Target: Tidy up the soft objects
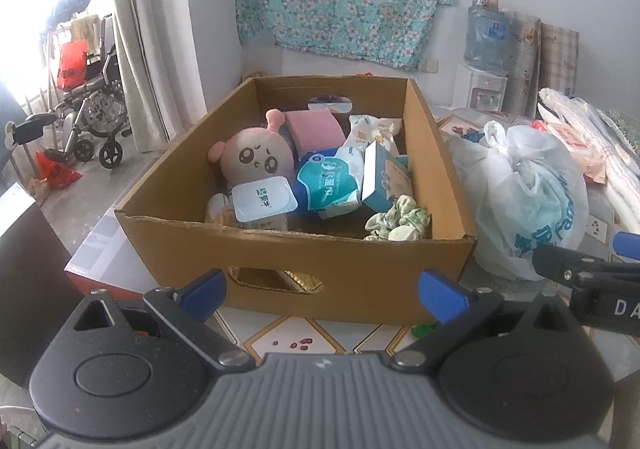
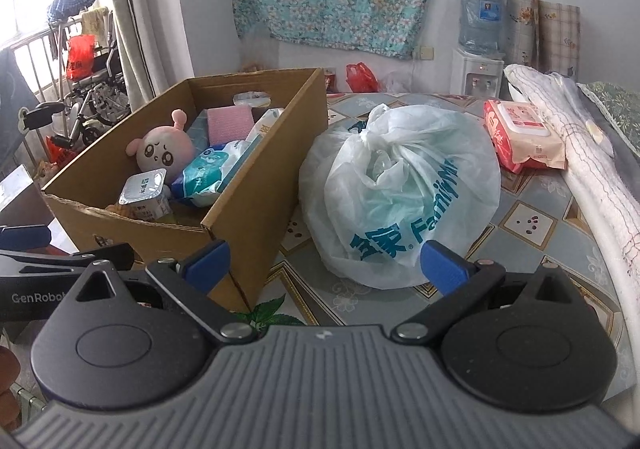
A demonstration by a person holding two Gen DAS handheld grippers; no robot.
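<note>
A cardboard box (image 1: 304,269) (image 2: 244,209) on the tiled table holds a pink plush toy (image 1: 256,159) (image 2: 164,149), a pink sponge (image 1: 316,129), blue-white tissue packs (image 1: 328,181), a teal carton (image 1: 386,179), a foil-lidded cup (image 1: 262,201) (image 2: 144,191) and a green-white scrunchie (image 1: 400,219). My left gripper (image 1: 324,295) stands open and empty in front of the box's near wall. My right gripper (image 2: 324,263) is open and empty just before a tied white plastic bag (image 2: 400,189) (image 1: 528,201) to the right of the box.
A pink wet-wipes pack (image 2: 520,137) and a rolled white quilt (image 2: 580,177) lie at the table's right side. A water dispenser (image 2: 478,49) stands at the back wall. A wheelchair (image 1: 92,117) is on the floor to the left. A green leaf (image 2: 268,313) lies by the box corner.
</note>
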